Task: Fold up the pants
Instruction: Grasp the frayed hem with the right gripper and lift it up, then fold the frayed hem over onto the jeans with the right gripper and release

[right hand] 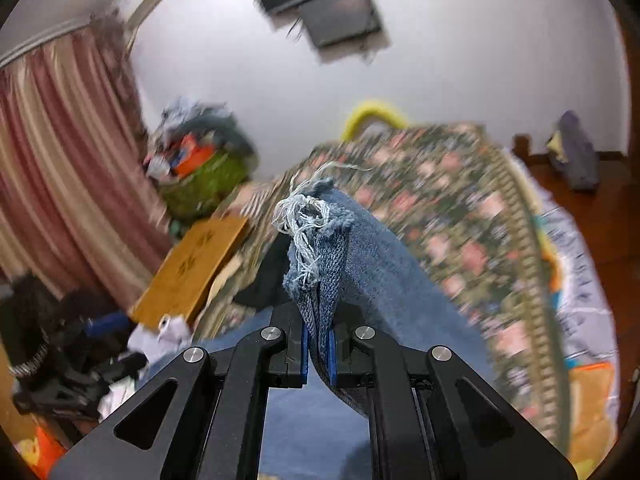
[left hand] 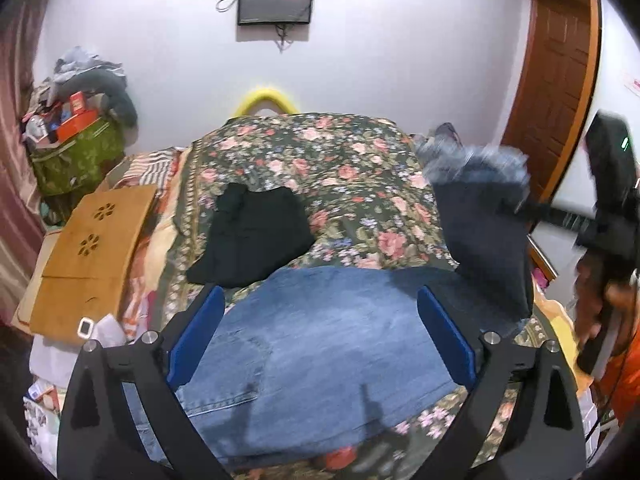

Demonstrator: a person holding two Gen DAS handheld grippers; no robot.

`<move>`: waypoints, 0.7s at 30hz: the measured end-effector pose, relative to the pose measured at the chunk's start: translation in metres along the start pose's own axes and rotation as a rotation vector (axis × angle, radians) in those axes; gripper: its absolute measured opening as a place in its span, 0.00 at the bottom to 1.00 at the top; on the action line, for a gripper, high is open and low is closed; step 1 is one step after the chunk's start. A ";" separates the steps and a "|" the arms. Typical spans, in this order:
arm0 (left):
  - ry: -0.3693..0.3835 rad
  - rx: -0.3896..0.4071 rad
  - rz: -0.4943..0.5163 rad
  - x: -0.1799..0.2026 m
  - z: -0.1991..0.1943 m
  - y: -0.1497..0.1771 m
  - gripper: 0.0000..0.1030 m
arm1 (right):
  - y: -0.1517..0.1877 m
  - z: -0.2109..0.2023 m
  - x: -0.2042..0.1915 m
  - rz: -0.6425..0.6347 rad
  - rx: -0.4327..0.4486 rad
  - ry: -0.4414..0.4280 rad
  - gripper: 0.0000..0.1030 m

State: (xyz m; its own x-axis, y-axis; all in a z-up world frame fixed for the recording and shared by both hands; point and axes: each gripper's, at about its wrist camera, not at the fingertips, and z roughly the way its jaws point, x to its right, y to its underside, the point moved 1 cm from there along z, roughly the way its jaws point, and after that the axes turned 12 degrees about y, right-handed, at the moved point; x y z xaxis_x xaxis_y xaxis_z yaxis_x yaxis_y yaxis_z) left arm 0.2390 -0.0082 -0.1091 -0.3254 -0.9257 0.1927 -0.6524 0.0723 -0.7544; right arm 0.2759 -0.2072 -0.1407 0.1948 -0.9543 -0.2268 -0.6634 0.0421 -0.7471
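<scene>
right now the blue jeans (left hand: 320,340) lie across the floral bedspread (left hand: 320,168) in the lower middle of the left wrist view, directly under the left gripper (left hand: 320,332), whose blue pads (left hand: 196,336) stand spread wide with nothing pressed between them. at the right of that frame one end of the jeans rises off the bed as a dark, blurred flap with a frayed edge. in the right wrist view the right gripper (right hand: 318,354) is pressed together on that frayed hem (right hand: 312,240), several layers of denim pinched between its pads, the cloth trailing down toward the lower right of the frame. so the long axis of the pants seems to run left to right across the left wrist view, the lifted end pointing up at the right edge. judging by this, the fold turns on the right hand carrying its end leftward over the flat part; the left hand is nearer the flat part. a black garment (left hand: 252,236) lies just beyond the jeans, up and to the left.
</scene>
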 end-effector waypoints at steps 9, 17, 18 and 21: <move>-0.038 -0.052 -0.116 -0.037 0.009 0.024 0.95 | 0.076 0.065 -0.050 -0.200 -0.234 -0.012 0.08; -0.056 -0.076 -0.123 -0.040 0.023 0.026 0.95 | 0.093 0.067 -0.068 -0.222 -0.339 -0.072 0.49; -0.060 -0.076 -0.115 -0.038 0.024 0.023 0.95 | 0.091 0.063 -0.068 -0.221 -0.342 -0.100 0.51; -0.058 -0.068 -0.096 -0.032 0.026 0.014 0.95 | 0.082 0.049 -0.064 -0.230 -0.316 -0.132 0.54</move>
State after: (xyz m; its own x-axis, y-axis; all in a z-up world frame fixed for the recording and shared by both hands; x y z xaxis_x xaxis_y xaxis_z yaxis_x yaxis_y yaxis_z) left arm 0.2582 0.0127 -0.1426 -0.2204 -0.9494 0.2238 -0.7243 0.0056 -0.6895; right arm 0.2441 -0.1283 -0.2180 0.4412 -0.8810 -0.1705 -0.7770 -0.2801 -0.5637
